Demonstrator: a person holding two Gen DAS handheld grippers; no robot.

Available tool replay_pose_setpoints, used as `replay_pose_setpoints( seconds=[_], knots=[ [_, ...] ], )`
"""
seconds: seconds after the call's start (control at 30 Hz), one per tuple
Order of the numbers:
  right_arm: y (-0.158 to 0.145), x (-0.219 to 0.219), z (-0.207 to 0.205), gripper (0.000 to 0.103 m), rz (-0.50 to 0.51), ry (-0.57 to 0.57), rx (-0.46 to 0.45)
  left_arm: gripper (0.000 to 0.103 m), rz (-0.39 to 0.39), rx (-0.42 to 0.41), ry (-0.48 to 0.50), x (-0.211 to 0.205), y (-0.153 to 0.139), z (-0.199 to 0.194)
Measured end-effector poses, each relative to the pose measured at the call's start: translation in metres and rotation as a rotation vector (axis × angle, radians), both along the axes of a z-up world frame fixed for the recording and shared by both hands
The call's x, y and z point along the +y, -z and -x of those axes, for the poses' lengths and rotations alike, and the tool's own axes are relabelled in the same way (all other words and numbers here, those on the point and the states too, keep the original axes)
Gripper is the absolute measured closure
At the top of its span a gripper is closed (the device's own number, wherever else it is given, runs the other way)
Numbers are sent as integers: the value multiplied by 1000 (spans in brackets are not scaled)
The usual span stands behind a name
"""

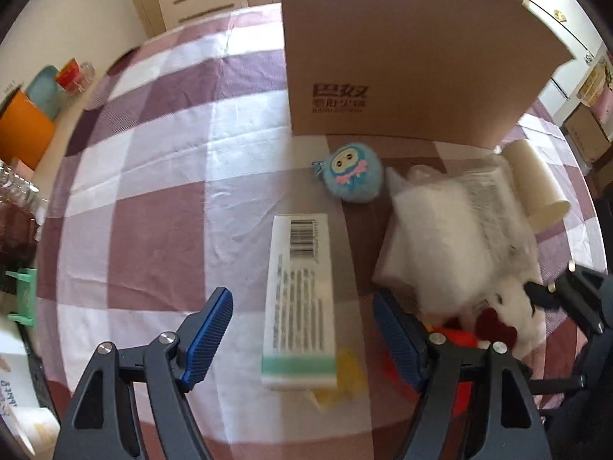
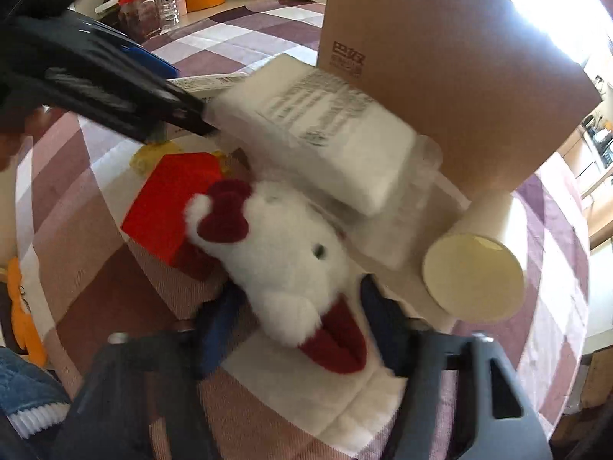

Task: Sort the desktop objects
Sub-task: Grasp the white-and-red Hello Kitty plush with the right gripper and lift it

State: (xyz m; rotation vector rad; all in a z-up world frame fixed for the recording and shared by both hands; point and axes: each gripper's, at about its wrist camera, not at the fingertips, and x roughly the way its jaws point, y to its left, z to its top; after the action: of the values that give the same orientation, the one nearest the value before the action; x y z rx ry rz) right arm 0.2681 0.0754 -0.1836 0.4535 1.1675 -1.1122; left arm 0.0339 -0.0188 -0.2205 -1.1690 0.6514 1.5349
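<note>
My left gripper (image 1: pixel 302 329) is open, one finger on each side of a long white box with a barcode (image 1: pixel 300 295); it does not grip it. A blue plush ball (image 1: pixel 351 173) lies beyond. My right gripper (image 2: pixel 302 326) is open around the lower part of a white plush toy with a red bow (image 2: pixel 291 253); its fingers stand apart from the fur. A white tissue pack (image 2: pixel 325 142) (image 1: pixel 440 230) lies behind the toy. A red box (image 2: pixel 172 207) lies left of the toy. The left gripper (image 2: pixel 115 88) shows in the right wrist view.
A big cardboard box (image 1: pixel 402 50) (image 2: pixel 440 76) stands at the back. A cream cylinder (image 2: pixel 473 276) (image 1: pixel 536 188) lies on its side to the right. Bottles and an orange container (image 1: pixel 23 134) stand at the table's left edge. A checked cloth (image 1: pixel 153 191) covers the table.
</note>
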Motion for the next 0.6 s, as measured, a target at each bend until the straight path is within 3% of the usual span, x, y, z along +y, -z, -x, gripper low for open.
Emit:
replay_pose_setpoints(
  seconds=[0.07, 0.13, 0.23, 0.37, 0.43, 0.53, 0.6],
  knots=[
    [-2, -2, 4, 61, -14, 24, -37, 72, -4, -35, 9, 1, 4, 5],
    [-7, -2, 16, 65, -47, 74, -106, 72, -12, -42, -19, -5, 4, 11],
    [-18, 5, 53, 65, -97, 246, -214, 72, -36, -6, -72, -24, 1, 21],
    [-24, 26, 97, 64, -63, 449, -146, 72, -6, 52, -172, -51, 11, 38],
    [-19, 33, 104, 53, -79, 482, -118, 72, 18, 56, -186, -59, 22, 44],
    [-19, 45, 97, 34, -98, 427, -165, 69, 47, 22, -164, -60, 34, 45],
    [-30, 54, 93, 22, -50, 403, -199, 57, 43, 29, -153, -62, 35, 39]
  ],
)
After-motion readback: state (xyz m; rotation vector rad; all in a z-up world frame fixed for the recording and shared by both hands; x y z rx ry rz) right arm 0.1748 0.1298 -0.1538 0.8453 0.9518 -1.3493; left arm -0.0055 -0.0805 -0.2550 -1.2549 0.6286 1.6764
